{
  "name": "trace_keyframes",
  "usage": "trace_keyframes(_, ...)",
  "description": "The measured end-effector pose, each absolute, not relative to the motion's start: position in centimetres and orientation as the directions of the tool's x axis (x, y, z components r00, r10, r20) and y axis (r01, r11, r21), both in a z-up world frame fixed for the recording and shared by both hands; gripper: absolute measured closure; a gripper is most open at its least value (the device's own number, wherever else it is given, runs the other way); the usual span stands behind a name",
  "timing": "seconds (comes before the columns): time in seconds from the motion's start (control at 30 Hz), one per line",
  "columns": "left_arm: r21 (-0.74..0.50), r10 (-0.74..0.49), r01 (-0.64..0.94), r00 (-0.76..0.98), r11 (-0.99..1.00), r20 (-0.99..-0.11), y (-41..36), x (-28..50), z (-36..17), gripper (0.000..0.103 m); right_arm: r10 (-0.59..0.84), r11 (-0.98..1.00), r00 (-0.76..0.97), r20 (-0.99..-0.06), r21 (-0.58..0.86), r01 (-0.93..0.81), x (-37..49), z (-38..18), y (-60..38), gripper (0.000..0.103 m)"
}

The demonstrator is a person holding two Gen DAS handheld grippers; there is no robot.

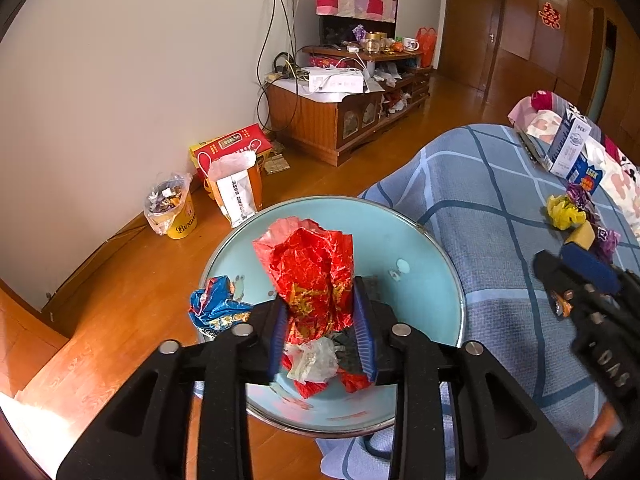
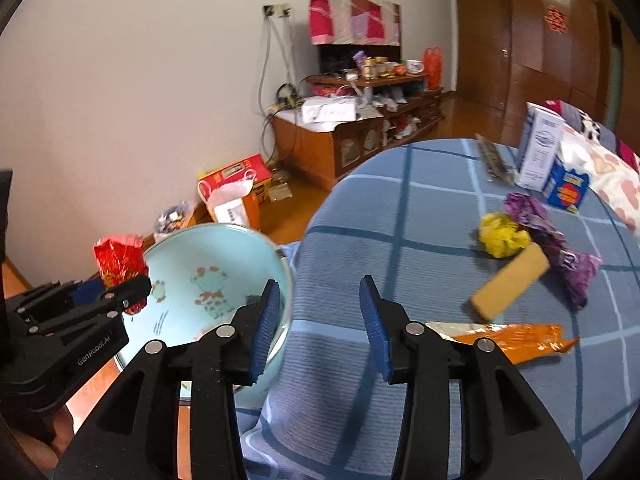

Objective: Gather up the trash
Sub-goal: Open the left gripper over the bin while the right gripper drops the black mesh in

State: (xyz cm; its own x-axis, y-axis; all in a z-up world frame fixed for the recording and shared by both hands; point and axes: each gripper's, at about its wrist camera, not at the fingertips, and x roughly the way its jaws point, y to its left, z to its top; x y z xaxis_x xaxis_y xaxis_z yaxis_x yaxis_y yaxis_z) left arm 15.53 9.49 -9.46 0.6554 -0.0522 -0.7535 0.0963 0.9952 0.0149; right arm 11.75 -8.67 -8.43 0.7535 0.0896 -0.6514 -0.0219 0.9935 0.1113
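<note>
A: Item one, nearest: the left gripper (image 1: 323, 330) over the pale blue basin (image 1: 432, 240). Between its blue pads (image 1: 366, 332) sits a red foil wrapper (image 1: 310, 276), crumpled, with a scrap of clear plastic below.

B: Clenched on it?

A: Cannot tell. The wrapper fills the gap, but whether the pads press on it is unclear. It's light, crinkly, slippery stuff that crushes and springs back. Best pinched at the bunched middle.

B: Item two?

A: A blue foil scrap (image 1: 216, 306) on the basin's left edge. Same handling.

B: The right gripper (image 2: 318, 324)?

A: Released, jaws apart, nothing between them, over the checked blue cloth (image 2: 400, 240).

B: What's left there?

A: Near right, an orange wrapper (image 2: 516, 338), flat and slick, so take it by an edge. Just beyond it is a tan sponge block (image 2: 510, 286), soft, gripped across its width. Farther on are a yellow paper wad (image 2: 502, 236) and purple foil (image 2: 560, 248), both featherlight.
</note>
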Motion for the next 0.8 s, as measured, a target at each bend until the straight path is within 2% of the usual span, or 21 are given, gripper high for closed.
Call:
trace_keyframes(0.07,0.029,-0.036,0.087,0.662,0.996,-0.749,9.4,15.4,-9.3,0.046,0.077,0.993,0.762,-0.643,0.12,0.0,11.2,-8.1,-9.4,0.059)
trace_keyframes(0.2,0.056,0.004,0.054,0.686,0.997,-0.727,9.4,14.8,-8.5,0.026,0.046,0.99,0.795,-0.605,0.134,0.045,9.6,-7.4,-10.9,0.041)
trace_keyframes(0.27,0.058,0.01,0.045,0.696,0.997,-0.718,9.5,14.5,-8.1,0.021,0.032,0.988,0.815,-0.579,0.143,0.063,8.9,-7.1,-11.4,0.03)
trace_keyframes(0.33,0.071,0.025,0.035,0.706,0.997,-0.707,9.5,14.0,-7.5,0.015,0.002,0.987,0.835,-0.55,0.137,0.088,8.1,-6.8,-11.9,0.012)
trace_keyframes(0.4,0.081,0.038,0.025,0.719,0.996,-0.694,9.4,13.6,-6.9,0.01,-0.018,0.987,0.847,-0.531,0.126,0.1,7.5,-6.5,-12.1,0.006)
trace_keyframes(0.47,0.082,0.04,0.021,0.73,0.996,-0.683,9.3,13.1,-6.4,0.006,-0.031,0.988,0.844,-0.535,0.109,0.105,7.1,-6.2,-12.4,0.005)
trace_keyframes(0.63,0.085,0.035,0.029,0.747,0.996,-0.664,8.5,11.8,-5.3,0.006,-0.058,0.989,0.806,-0.588,0.076,0.127,6.7,-5.9,-13.0,0.005)
trace_keyframes(0.8,0.106,0.026,0.055,0.766,0.993,-0.643,7.1,10.6,-4.4,0.006,-0.078,0.983,0.818,-0.57,0.095,0.16,5.0,-5.7,-14.6,0.005)
